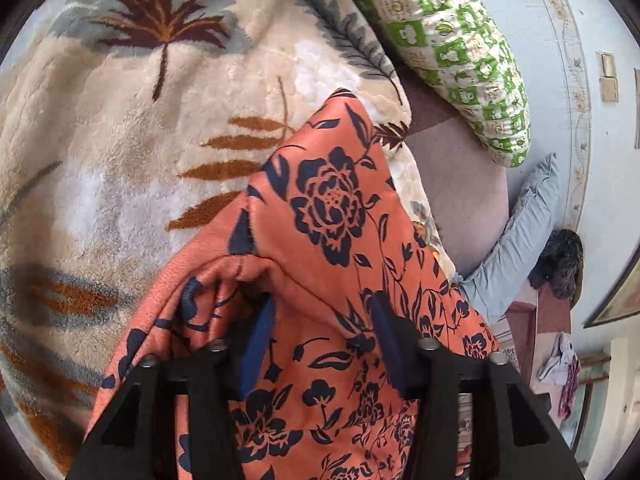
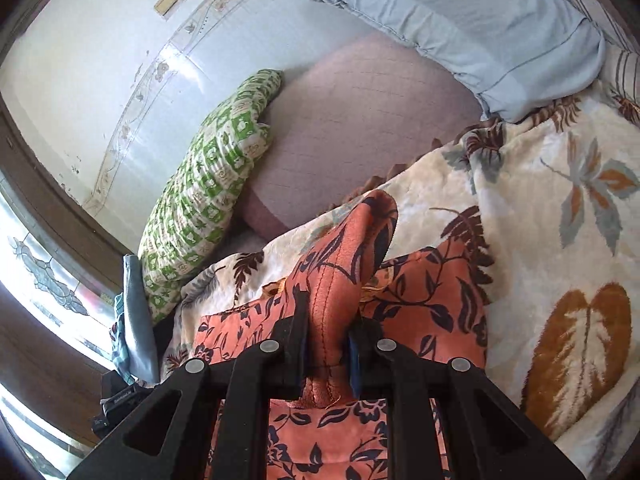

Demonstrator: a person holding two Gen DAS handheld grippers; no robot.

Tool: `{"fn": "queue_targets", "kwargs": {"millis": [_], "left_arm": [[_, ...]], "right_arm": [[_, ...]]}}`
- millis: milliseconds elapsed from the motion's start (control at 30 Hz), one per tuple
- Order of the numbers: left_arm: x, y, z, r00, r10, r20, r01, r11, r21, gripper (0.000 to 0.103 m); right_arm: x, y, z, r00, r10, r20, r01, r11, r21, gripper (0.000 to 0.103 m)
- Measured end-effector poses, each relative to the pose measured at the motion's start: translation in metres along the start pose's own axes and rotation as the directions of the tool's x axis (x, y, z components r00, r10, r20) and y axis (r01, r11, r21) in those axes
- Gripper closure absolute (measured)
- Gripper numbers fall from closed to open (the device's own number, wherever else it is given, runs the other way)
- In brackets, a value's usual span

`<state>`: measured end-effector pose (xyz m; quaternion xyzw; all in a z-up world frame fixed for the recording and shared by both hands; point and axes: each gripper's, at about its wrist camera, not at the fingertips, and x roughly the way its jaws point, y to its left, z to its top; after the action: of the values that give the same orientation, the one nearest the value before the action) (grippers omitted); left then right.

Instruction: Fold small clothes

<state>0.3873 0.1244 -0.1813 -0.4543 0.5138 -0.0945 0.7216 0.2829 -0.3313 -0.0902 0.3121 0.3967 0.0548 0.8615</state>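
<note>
- Two pairs of tongs in play, and we start at the far left of the left wrist view: the cream leaf-print blanket [image 1: 120, 152] fills that whole side, spread over the bed.
- Moving right, our orange floral garment [image 1: 328, 216] drapes over the blanket, rising to a point near the middle of the view and falling down toward us.
- Our left tongs [image 1: 322, 312] sit under that drape, their blue pads well apart with cloth bunched in the gap between them; the jaws stand open, and we cannot tell whether they pinch anything.
- Further right, a green-and-white patterned pillow [image 1: 452, 40] leans by the pale wall, with a mauve mattress sheet [image 1: 460, 184] below it and a light blue pillow [image 1: 520, 236] beyond.
- Over to the right wrist view, left side first: the green pillow [image 2: 208, 184] again, propped against the wall beside a window frame.
- Centre now: the mauve sheet [image 2: 360, 128] lies bare behind the blanket's edge.
- Below that, our right tongs [image 2: 328, 344] are clamped tight on a raised, stitched fold of the orange garment [image 2: 420, 300], and the fold stands up between the jaws and pokes out past them.
- The rest of the garment lies flat on the blanket [image 2: 540, 200] under and either side of the tongs.
- Top right, the light blue pillow [image 2: 480, 20] rests on the bed, touching the blanket's edge.
</note>
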Motion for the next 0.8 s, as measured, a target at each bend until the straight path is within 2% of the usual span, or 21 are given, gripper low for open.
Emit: {"fn": "queue_targets", "kwargs": {"millis": [67, 133, 200, 233, 367, 400, 433, 500, 567, 633, 667, 733, 800], "left_arm": [[0.005, 0.003, 0.002, 1.0, 0.015, -0.011, -0.015, 1.0, -0.008, 0.081], [0.007, 0.0, 0.002, 1.0, 0.019, -0.007, -0.019, 1.0, -0.004, 0.081], [0.008, -0.005, 0.002, 0.999, 0.042, -0.005, -0.042, 0.999, 0.02, 0.08], [0.009, -0.007, 0.002, 0.999, 0.045, -0.003, -0.045, 0.999, 0.027, 0.08], [0.011, -0.013, 0.002, 0.999, 0.04, -0.005, -0.04, 0.999, 0.026, 0.077], [0.009, -0.012, 0.001, 0.999, 0.037, -0.005, -0.037, 0.999, 0.029, 0.077], [0.007, -0.011, 0.001, 0.999, 0.036, 0.0, -0.036, 0.999, 0.034, 0.077], [0.005, -0.01, 0.0, 0.998, 0.062, 0.013, -0.062, 0.997, 0.046, 0.077], [0.008, -0.006, -0.002, 0.998, 0.07, -0.004, -0.07, 0.997, 0.044, 0.077], [0.006, -0.004, -0.002, 0.998, 0.065, -0.013, -0.064, 0.997, 0.042, 0.077], [0.005, -0.006, -0.002, 0.997, 0.07, -0.022, -0.069, 0.996, 0.047, 0.077], [-0.002, -0.012, -0.002, 0.996, 0.085, -0.041, -0.082, 0.994, 0.075, 0.077], [-0.018, -0.022, -0.001, 0.998, 0.038, -0.048, -0.033, 0.994, 0.1, 0.077]], "right_arm": [[0.012, -0.017, -0.006, 0.997, -0.073, -0.033, 0.073, 0.997, 0.003, 0.088], [0.031, -0.037, -0.016, 0.982, -0.154, -0.105, 0.156, 0.988, 0.012, 0.088], [0.043, -0.051, -0.027, 0.971, -0.169, -0.168, 0.176, 0.984, 0.025, 0.086], [0.044, -0.054, -0.03, 0.972, -0.162, -0.169, 0.17, 0.985, 0.038, 0.082], [0.039, -0.057, -0.027, 0.981, -0.121, -0.154, 0.134, 0.988, 0.078, 0.08], [0.035, -0.051, -0.024, 0.985, -0.113, -0.13, 0.121, 0.992, 0.048, 0.087], [0.028, -0.044, -0.021, 0.989, -0.113, -0.097, 0.114, 0.993, 0.009, 0.088], [0.02, -0.034, -0.018, 0.987, -0.154, -0.046, 0.151, 0.987, -0.058, 0.088], [0.031, -0.04, -0.019, 0.969, -0.231, -0.089, 0.224, 0.971, -0.079, 0.089], [0.05, -0.052, -0.025, 0.933, -0.309, -0.184, 0.295, 0.95, -0.103, 0.088], [0.049, -0.052, -0.028, 0.932, -0.311, -0.185, 0.295, 0.949, -0.111, 0.088], [0.035, -0.05, -0.027, 0.951, -0.274, -0.14, 0.264, 0.96, -0.088, 0.083], [0.017, -0.052, -0.024, 0.967, -0.238, -0.091, 0.236, 0.971, -0.034, 0.083]]}}
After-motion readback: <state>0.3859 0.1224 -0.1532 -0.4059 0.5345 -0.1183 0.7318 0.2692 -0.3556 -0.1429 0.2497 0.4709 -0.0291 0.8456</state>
